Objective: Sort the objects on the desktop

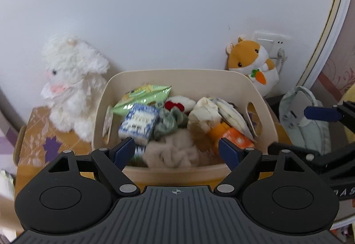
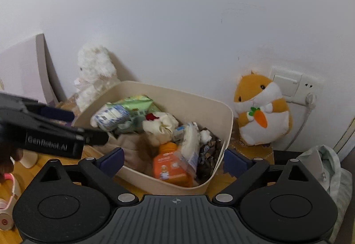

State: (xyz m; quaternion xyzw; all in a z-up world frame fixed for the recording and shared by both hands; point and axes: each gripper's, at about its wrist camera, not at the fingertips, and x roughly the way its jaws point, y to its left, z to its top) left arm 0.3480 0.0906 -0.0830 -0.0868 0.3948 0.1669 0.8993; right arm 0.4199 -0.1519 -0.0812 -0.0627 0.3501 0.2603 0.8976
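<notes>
Both grippers hang over the cream bin (image 1: 177, 76) and both are empty: the left gripper (image 1: 177, 150) has its blue pads spread wide with nothing between them, and the right gripper (image 2: 173, 161) stands just as wide, nothing held there either. The bin sits on the wooden desktop (image 2: 221, 181) against the wall, and it is well loaded. In it I can pick out a green snack packet (image 1: 144, 95), a blue-and-white pack (image 1: 138, 123), an orange bottle (image 2: 170, 164), a beige fluffy bundle (image 1: 173, 153), a red-and-white soft thing (image 1: 179, 104) and some crumpled wrappers I can't make out.

Outside the bin, a white plush rabbit (image 1: 73, 84) sits just to its left against the wall, and an orange hamster plush (image 2: 261, 108) with a carrot sits to its right by the wall socket (image 2: 290, 84). A pale green bag (image 2: 321, 166) lies off the right edge of the desk. Low at the left of the right wrist view there is something pink and white (image 2: 8, 199), headphones I'd guess, on the desk.

My read: most of the sorting is done, with the small items already in the bin. What may be left is that pink piece at the left, and possibly the plush toys, though those look more like fixtures than clutter
</notes>
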